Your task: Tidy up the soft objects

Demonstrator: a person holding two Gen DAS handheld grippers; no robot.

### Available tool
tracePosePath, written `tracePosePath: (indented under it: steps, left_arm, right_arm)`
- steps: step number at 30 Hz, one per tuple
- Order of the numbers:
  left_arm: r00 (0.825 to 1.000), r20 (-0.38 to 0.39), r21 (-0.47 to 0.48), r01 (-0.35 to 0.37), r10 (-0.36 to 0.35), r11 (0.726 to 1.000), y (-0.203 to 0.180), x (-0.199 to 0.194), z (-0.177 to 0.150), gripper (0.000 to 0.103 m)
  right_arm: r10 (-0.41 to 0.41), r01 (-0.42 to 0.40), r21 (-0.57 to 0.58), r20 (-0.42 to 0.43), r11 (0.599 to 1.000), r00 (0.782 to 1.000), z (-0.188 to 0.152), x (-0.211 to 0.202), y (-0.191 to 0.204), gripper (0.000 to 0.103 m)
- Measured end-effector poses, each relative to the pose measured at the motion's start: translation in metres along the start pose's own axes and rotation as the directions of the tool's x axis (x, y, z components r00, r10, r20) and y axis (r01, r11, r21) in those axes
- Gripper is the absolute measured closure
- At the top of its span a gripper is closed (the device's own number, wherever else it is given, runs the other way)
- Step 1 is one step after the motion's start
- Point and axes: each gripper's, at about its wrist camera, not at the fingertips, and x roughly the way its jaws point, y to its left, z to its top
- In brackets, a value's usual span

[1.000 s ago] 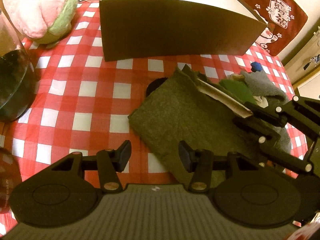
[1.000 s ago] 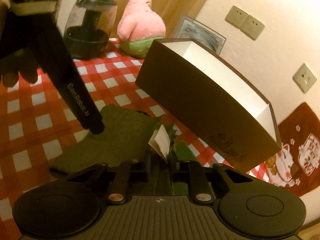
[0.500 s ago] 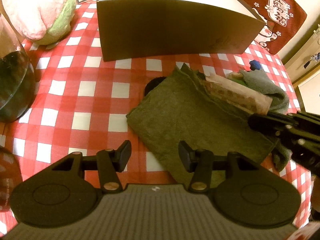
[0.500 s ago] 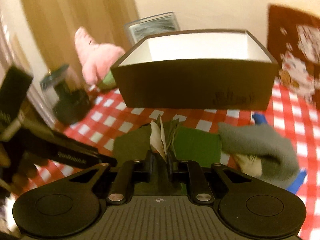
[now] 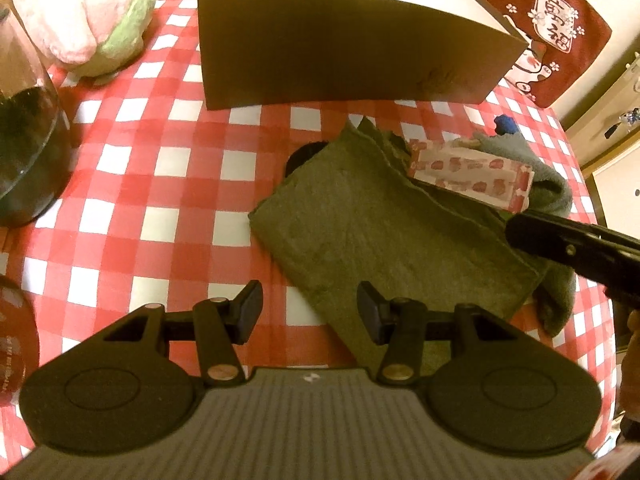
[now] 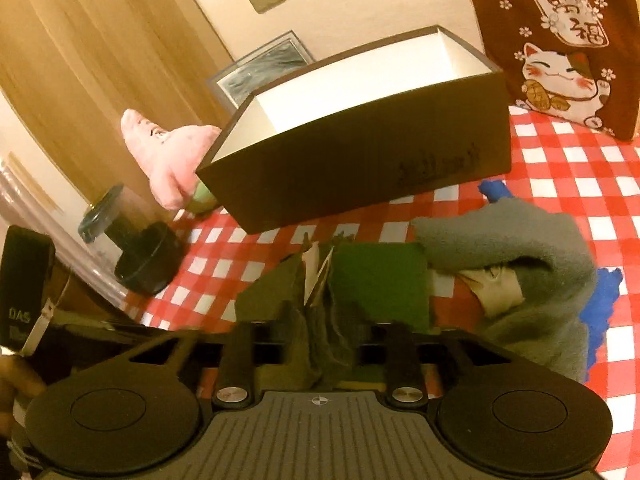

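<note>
Right tongs (image 6: 320, 334) pinch olive cloth (image 6: 308, 320) before box (image 6: 360, 160).

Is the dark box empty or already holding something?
Cannot tell fully: the box is open-topped and only bare white inner walls show; its floor is hidden.

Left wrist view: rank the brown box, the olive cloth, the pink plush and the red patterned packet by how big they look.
1. brown box
2. olive cloth
3. pink plush, partly cut off by the frame, so unsure
4. red patterned packet
</note>
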Motion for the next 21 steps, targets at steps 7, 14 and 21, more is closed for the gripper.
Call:
tracePosePath:
  steps: [7, 14, 21]
  left_arm:
    - [1.0, 0.014, -0.024, -0.009, 0.009, 1.0, 0.006, 0.0, 0.005, 0.055]
    - [1.0, -0.003, -0.057, 0.008, -0.008, 0.998, 0.01, 0.002, 0.002, 0.055]
    - [0.995, -0.05, -0.152, 0.08, -0.088, 0.985, 0.02, 0.004, -0.012, 0.054]
  right_arm:
    - [-0.007, 0.008, -0.01, 0.045, 1.0, 0.999, 0.006, 0.003, 0.007, 0.052]
    - [-0.026, 0.027, -0.017, 0.044, 0.999, 0.999, 0.016, 0.019, 0.01, 0.102]
    - [-0.018, 0.018, 0.007, 0.106, 1.0, 0.994, 0.007, -0.01, 0.004, 0.103]
